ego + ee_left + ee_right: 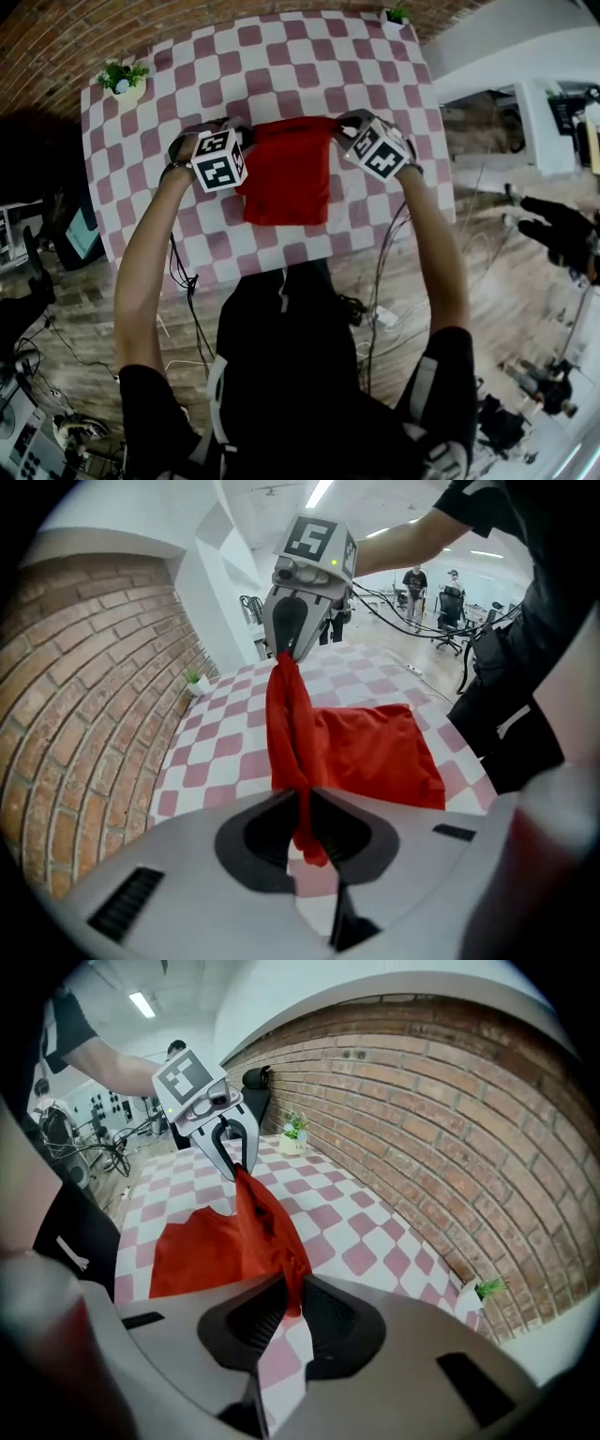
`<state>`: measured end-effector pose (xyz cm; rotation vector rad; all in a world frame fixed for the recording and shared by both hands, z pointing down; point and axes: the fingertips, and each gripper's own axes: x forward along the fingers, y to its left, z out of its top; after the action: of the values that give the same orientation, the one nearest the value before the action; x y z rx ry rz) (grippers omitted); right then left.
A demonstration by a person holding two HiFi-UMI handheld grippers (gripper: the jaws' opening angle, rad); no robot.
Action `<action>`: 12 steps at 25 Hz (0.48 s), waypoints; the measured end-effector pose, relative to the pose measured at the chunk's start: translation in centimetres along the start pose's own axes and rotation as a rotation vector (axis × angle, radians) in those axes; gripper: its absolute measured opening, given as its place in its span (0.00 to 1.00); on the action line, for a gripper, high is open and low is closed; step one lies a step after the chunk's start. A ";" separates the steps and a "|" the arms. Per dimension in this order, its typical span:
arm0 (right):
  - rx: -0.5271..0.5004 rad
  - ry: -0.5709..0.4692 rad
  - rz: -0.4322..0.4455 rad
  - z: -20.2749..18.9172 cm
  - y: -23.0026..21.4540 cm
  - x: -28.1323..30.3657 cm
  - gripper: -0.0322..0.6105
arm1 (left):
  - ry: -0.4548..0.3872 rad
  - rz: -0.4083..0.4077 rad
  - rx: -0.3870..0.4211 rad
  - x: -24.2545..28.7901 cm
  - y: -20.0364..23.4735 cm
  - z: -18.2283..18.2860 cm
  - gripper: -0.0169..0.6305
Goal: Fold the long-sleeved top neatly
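Your left hand-held gripper (305, 829) and right hand-held gripper (286, 1302) are each clamped on a far corner of the red top (286, 178). Its far edge is stretched between them above the checkered desk (187, 75), and its near part rests on the desk. Hold both corners level and equally taut, then bring that edge toward the near hem so the sides line up squarely.

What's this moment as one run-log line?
left gripper: shut on red top | right gripper: shut on red top | red top: edge held up, rest on table
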<state>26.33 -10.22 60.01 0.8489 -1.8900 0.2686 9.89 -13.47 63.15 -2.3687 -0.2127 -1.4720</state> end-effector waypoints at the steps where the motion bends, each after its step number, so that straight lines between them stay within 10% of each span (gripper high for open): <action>1: 0.000 -0.005 -0.007 -0.2 0.9 -0.6 0.14 | -0.003 0.007 0.007 -0.4 -0.8 0.2 0.10; 12: -0.017 0.007 -0.032 -2.9 11.4 -4.3 0.14 | -0.030 -0.006 0.056 -2.2 -10.3 0.4 0.10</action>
<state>21.89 1.50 59.74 0.8645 -1.8687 0.2351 6.10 -3.63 63.21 -2.3496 -0.2652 -1.4150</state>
